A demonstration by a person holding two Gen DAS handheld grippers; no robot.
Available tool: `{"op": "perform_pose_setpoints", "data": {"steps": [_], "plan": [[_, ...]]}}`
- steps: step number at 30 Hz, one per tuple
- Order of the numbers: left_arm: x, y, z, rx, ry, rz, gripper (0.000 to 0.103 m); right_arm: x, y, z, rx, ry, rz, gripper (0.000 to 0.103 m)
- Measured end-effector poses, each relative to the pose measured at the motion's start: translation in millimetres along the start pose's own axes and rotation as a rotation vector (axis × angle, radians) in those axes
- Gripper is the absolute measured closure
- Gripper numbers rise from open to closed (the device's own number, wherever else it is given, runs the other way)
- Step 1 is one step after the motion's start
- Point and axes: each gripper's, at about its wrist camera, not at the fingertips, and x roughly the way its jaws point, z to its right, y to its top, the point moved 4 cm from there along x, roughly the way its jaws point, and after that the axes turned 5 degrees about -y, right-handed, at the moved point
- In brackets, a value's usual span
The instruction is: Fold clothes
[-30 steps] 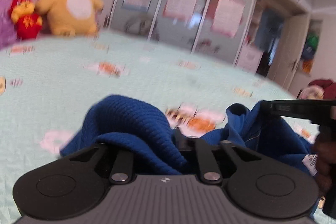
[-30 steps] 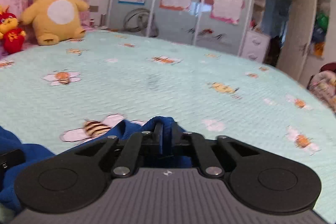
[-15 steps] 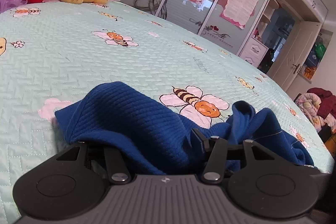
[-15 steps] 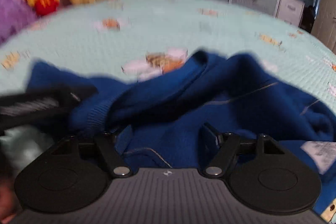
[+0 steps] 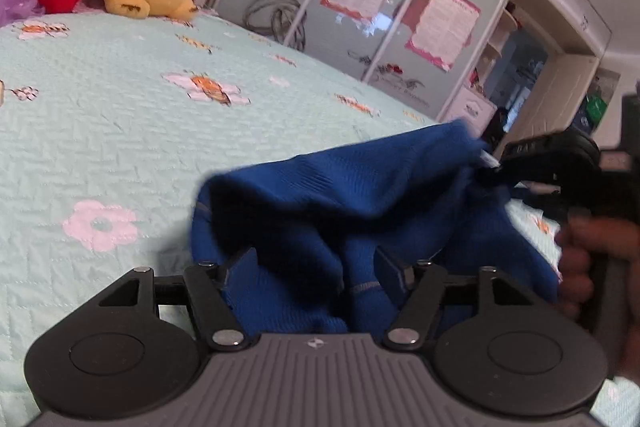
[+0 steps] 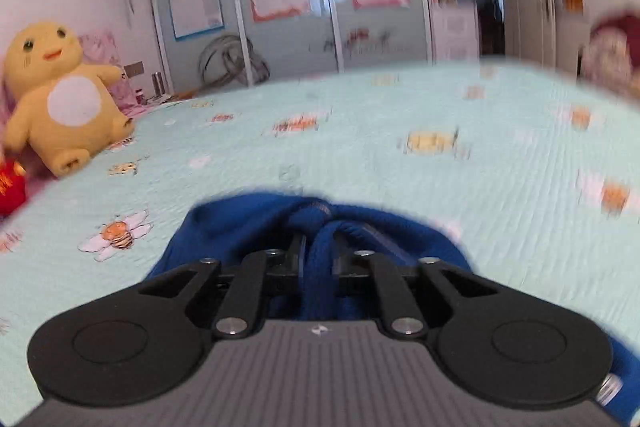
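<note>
1. Left wrist view: left claw [image 5: 316,263] released and opening, blue knit garment [image 5: 360,203] bunched loosely between its fingers on the mint bedspread [image 5: 100,131]; right claw [image 5: 500,163] pinching an edge.
2. Right wrist view: right claw [image 6: 318,255] closing, clenched on a fold of garment [image 6: 320,267]; yellow plush [image 6: 60,99] far left.

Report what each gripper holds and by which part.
Right gripper, jaws closing, pinches a bunched fold of the blue sweater. Left gripper, jaws opening, holds nothing; sweater lies between.

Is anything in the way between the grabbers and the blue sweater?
No. The sweater already lies between the left gripper's opening jaws, and the right gripper is closing on a fold of it.
</note>
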Motion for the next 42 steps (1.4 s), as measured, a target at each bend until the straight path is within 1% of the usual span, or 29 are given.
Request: {"op": "perform_pose_setpoints", "data": {"steps": [2,3,5,8,10,12,13,17,18,19,20,21,22,23,24,26,27,28,29,30,31,32,33,34,35,39,40,41,42], "plan": [[4,-3,3,0.017,-0.009,-0.033,0.035,-1,-15,13,0.007,0.041,-0.082,0.07],[5,-5,4,0.026,-0.013,-0.049,0.035,-10,-27,18,-0.03,0.028,-0.078,0.068],[9,-7,5,0.036,-0.017,-0.08,0.035,-34,-51,28,-0.116,-0.024,-0.041,0.053],[13,-12,5,0.036,-0.035,-0.114,0.035,-70,-79,49,-0.196,-0.092,0.026,0.037],[15,-14,9,0.048,-0.05,-0.126,0.035,-88,-93,67,-0.254,-0.139,0.046,0.033],[18,-17,13,0.066,-0.068,-0.141,0.034,-90,-104,84,-0.257,-0.163,0.0,0.03],[19,-19,16,0.081,-0.073,-0.149,0.033,-87,-110,92,-0.242,-0.162,-0.041,0.03],[24,-28,27,0.148,-0.06,-0.161,0.031,-76,-124,108,-0.156,-0.146,-0.073,0.03],[25,-28,29,0.157,-0.06,-0.156,0.031,-74,-125,109,-0.134,-0.14,-0.066,0.03],[25,-29,31,0.167,-0.06,-0.151,0.031,-72,-125,106,-0.129,-0.131,-0.069,0.04],[26,-29,32,0.176,-0.06,-0.146,0.034,-69,-124,100,-0.131,-0.101,-0.074,0.065],[24,-28,35,0.188,-0.072,-0.127,0.042,-67,-123,94,-0.134,-0.075,-0.079,0.078],[22,-28,37,0.201,-0.084,-0.107,0.054,-67,-121,86,-0.145,-0.077,-0.079,0.086],[20,-26,40,0.221,-0.103,-0.084,0.088,-67,-120,78,-0.155,-0.075,-0.079,0.093],[16,-24,43,0.24,-0.109,-0.053,0.098,-70,-119,71,-0.151,-0.049,-0.079,0.099],[10,-22,48,0.276,-0.115,-0.005,0.098,-80,-117,58,-0.154,0.023,-0.069,0.099],[8,-21,51,0.293,-0.116,0.012,0.097,-87,-116,53,-0.168,0.048,-0.057,0.099],[10,-23,51,0.299,-0.108,-0.002,0.097,-93,-114,47,-0.182,0.074,-0.045,0.097],[12,-25,50,0.304,-0.099,-0.015,0.093,-100,-112,42,-0.196,0.094,-0.03,0.09],[16,-27,49,0.3,-0.097,-0.04,0.083,-107,-108,41,-0.212,0.077,0.007,0.084],[18,-28,47,0.294,-0.092,-0.062,0.075,-114,-103,41,-0.228,0.056,0.048,0.064],[21,-30,46,0.287,-0.087,-0.084,0.056,-122,-97,46,-0.239,0.016,0.106,0.04],[23,-31,44,0.28,-0.081,-0.098,0.04,-125,-94,53,-0.239,-0.024,0.142,0.03],[24,-32,43,0.272,-0.076,-0.112,0.035,-127,-90,61,-0.24,-0.065,0.179,0.019],[25,-33,42,0.266,-0.078,-0.125,0.034,-128,-88,68,-0.241,-0.103,0.203,0.019],[30,-43,42,0.254,-0.079,-0.175,0.031,-75,-101,89,-0.254,-0.192,-0.033,0.02],[30,-44,42,0.264,-0.076,-0.171,0.031,-66,-106,94,-0.217,-0.194,-0.056,0.025],[29,-44,44,0.273,-0.076,-0.168,0.031,-65,-109,94,-0.19,-0.185,-0.048,0.031],[29,-45,45,0.282,-0.077,-0.164,0.034,-65,-112,93,-0.164,-0.176,-0.04,0.034]]}}
